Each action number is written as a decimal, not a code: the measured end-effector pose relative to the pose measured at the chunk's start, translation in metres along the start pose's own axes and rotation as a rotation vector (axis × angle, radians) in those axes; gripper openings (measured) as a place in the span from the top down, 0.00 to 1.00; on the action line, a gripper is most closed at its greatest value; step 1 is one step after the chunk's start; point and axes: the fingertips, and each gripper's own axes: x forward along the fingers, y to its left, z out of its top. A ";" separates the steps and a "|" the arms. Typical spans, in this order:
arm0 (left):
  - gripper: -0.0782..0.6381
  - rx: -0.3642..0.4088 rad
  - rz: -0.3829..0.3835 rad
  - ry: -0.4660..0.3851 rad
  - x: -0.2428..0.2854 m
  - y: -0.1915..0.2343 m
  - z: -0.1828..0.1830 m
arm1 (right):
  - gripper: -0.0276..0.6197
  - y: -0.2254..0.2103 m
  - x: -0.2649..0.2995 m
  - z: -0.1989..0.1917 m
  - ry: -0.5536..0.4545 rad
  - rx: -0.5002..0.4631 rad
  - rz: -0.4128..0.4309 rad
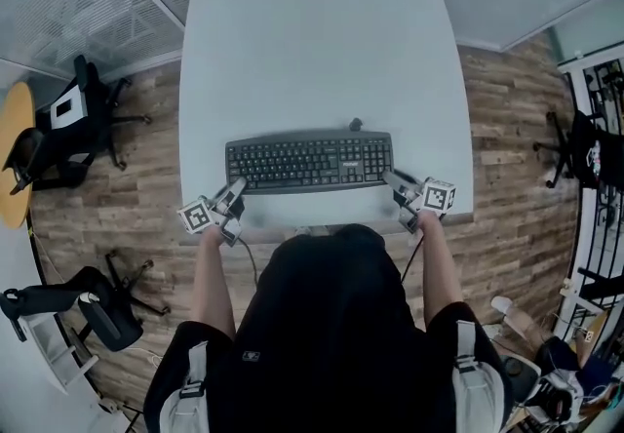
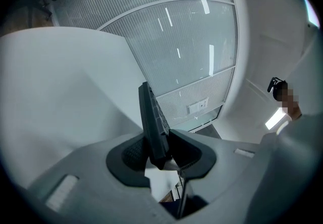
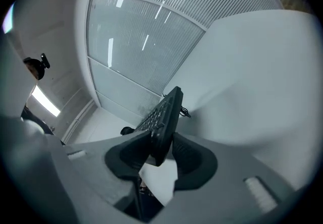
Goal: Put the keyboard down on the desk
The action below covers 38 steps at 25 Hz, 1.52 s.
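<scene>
Left hand-held gripper [image 1: 236, 190] and right hand-held gripper [image 1: 393, 178] reach forward, clamping opposite keyboard [image 1: 309, 160] ends over desk [image 1: 312, 51].

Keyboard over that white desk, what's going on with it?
A person grips the black keyboard at both ends: the left claw is shut on its left corner and the right claw on its right. It is over the near part of the white desk; I cannot tell whether it touches.

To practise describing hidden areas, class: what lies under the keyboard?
The white desk lies under the keyboard, whose ends the left tool and right tool clamp. The surface directly beneath is covered, so contact cannot be judged.
</scene>
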 end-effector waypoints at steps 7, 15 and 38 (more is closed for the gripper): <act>0.75 -0.029 0.077 0.038 0.002 0.024 -0.012 | 0.75 -0.011 0.007 -0.004 0.048 -0.007 -0.014; 0.74 -0.046 0.094 0.062 -0.018 0.024 -0.028 | 0.76 0.004 0.003 -0.026 0.098 0.009 -0.035; 0.61 0.100 0.380 0.006 -0.014 0.064 -0.034 | 0.76 -0.020 0.011 -0.050 0.172 0.054 -0.108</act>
